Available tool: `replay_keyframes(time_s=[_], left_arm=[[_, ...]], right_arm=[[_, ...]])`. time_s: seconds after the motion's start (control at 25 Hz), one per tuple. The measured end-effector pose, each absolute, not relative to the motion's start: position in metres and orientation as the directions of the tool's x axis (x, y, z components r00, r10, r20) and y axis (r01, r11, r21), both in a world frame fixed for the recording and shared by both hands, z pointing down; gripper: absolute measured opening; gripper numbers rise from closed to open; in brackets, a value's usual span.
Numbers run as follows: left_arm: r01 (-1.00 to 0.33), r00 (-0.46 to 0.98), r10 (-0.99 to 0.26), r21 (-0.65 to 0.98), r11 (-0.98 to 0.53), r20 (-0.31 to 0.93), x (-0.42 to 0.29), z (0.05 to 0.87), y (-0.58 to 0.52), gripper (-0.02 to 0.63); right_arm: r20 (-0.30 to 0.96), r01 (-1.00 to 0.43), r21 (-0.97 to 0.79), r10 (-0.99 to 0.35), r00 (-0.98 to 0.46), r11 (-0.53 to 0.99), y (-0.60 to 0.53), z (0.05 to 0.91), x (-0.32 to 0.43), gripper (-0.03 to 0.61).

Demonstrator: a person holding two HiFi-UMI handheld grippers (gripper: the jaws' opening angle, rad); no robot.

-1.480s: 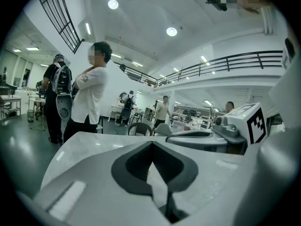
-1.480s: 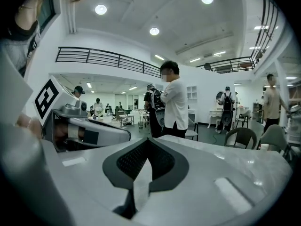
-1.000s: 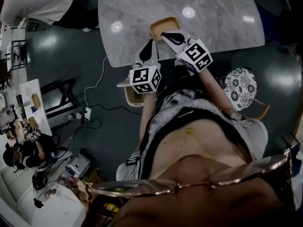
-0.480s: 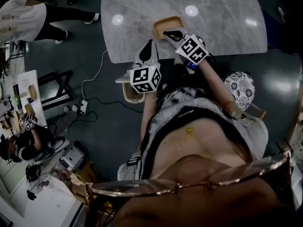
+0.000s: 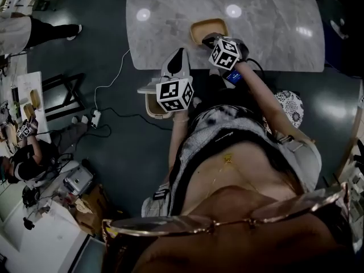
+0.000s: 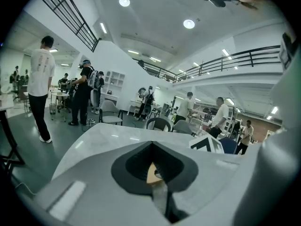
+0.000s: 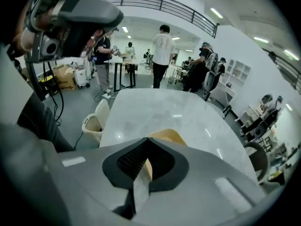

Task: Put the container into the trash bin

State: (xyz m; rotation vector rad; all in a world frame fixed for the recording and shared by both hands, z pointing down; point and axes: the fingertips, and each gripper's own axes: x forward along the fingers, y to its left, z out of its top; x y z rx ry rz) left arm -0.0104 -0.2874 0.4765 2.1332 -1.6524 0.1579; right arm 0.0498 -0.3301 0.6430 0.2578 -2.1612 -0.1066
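Observation:
A shallow tan container [image 5: 208, 28] lies on the marble table [image 5: 273, 21], close to the table's front edge. My right gripper [image 5: 211, 39] points down at the container's near rim with its jaws shut and nothing held. In the right gripper view the container [image 7: 169, 136] shows just past the closed tips of that gripper [image 7: 147, 140]. My left gripper [image 5: 179, 58] hovers at the table's front edge, left of the container, also shut and empty. Its own view shows a tan sliver of the container [image 6: 153, 174] through the jaw gap. A cream trash bin [image 5: 151, 107] stands on the floor below the left gripper.
A chair with a patterned cushion [image 5: 290, 107] stands to the right of the person. A cable and a power strip [image 5: 94, 118] lie on the floor to the left. People and workbenches [image 5: 23, 101] fill the far left. The bin [image 7: 94, 121] sits beside the table's corner.
My right gripper has dropped and rolled, and now points down at the container's near rim. The left gripper has sunk a little. Both have stayed shut.

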Motion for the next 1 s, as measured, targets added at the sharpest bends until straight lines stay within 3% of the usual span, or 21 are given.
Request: replay_keyframes(time_s=[0.12,0.2,0.32,0.52,1.0], left_arm=[[-0.946,0.267,-0.896,0.272,-0.175,0.354,-0.016,0.479,-0.286,0.000],[-0.948,0.254,-0.898,0.275,-0.158,0.360,-0.019,0.482,-0.284,0.000],[-0.951,0.238,-0.899,0.279,-0.137,0.367,-0.019,0.489,-0.279,0.000],[-0.951,0.225,-0.899,0.285,-0.119,0.377,-0.027,0.493,-0.277,0.000],[-0.946,0.255,-0.888,0.291,-0.146,0.382,-0.018,0.497,-0.276,0.000]], right_arm=[[0.852,-0.060,0.192,-0.197,-0.485,0.980,-0.330,0.667,0.051,0.028],[0.879,-0.007,0.187,-0.171,-0.445,0.982,-0.329,0.682,0.052,0.105],[0.906,0.047,0.165,-0.132,-0.403,0.985,-0.325,0.707,0.055,0.112],[0.933,0.137,0.169,-0.113,-0.342,0.976,-0.327,0.732,0.053,0.046],[0.884,0.148,0.191,-0.104,-0.456,0.970,-0.319,0.668,0.057,0.044]])
